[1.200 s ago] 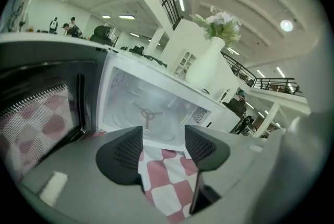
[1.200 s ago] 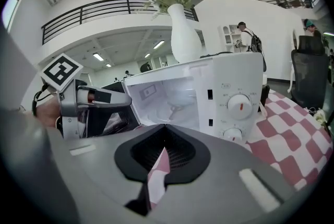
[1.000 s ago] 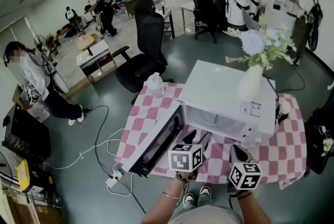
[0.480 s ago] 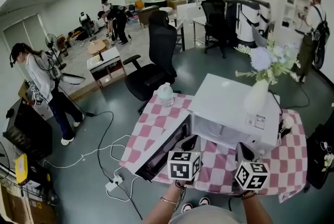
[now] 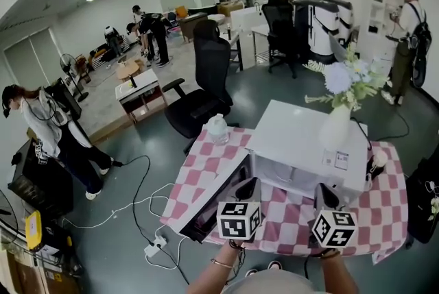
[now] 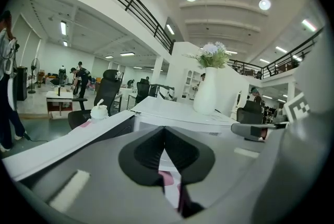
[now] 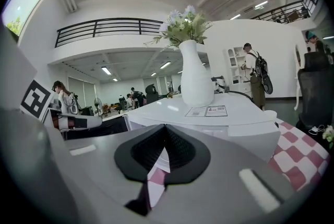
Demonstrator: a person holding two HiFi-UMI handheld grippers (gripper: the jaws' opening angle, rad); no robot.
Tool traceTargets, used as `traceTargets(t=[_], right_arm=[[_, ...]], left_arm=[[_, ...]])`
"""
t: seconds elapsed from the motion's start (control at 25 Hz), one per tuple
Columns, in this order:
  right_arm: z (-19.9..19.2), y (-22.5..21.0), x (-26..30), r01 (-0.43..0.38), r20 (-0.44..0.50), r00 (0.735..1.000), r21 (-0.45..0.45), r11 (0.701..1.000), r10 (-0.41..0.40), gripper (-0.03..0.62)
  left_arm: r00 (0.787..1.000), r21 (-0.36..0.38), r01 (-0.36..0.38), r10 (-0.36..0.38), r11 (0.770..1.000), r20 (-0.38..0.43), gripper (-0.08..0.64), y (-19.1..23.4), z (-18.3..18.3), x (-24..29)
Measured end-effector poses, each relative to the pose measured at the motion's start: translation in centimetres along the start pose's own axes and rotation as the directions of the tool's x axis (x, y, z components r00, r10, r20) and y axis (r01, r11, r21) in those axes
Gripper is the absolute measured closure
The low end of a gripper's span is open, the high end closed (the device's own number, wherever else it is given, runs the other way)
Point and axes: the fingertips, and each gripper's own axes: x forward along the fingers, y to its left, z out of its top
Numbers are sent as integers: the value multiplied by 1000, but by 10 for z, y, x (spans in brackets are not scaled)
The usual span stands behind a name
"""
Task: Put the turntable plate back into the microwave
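Head view overhead, gripper views level, microwave [image 5: 302, 135] shared

The microwave [image 5: 302, 131] casing is seen as smooth white painted metal with a slight sheen; its door [image 5: 211, 200] is faced in dark glossy glass. A matt checked cloth [image 5: 206, 161] is spread beneath. The vase [image 5: 335, 127] is finished matt white. The floor [image 5: 147, 138] is left smooth and faintly glossy

Clear straight into the microwave [image 5: 302, 142] cavity. Blocked at left by its swung-open door [image 5: 209, 198], on top by the vase [image 5: 334, 127].
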Motion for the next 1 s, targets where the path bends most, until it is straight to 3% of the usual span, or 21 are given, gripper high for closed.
traceTargets(t=[1.0], right_arm=[[-3,-9,-10,44,1,999,-4,999,-44,583]], left_arm=[[999,-31,27,-28,999,-41,563,-11,-21,12]])
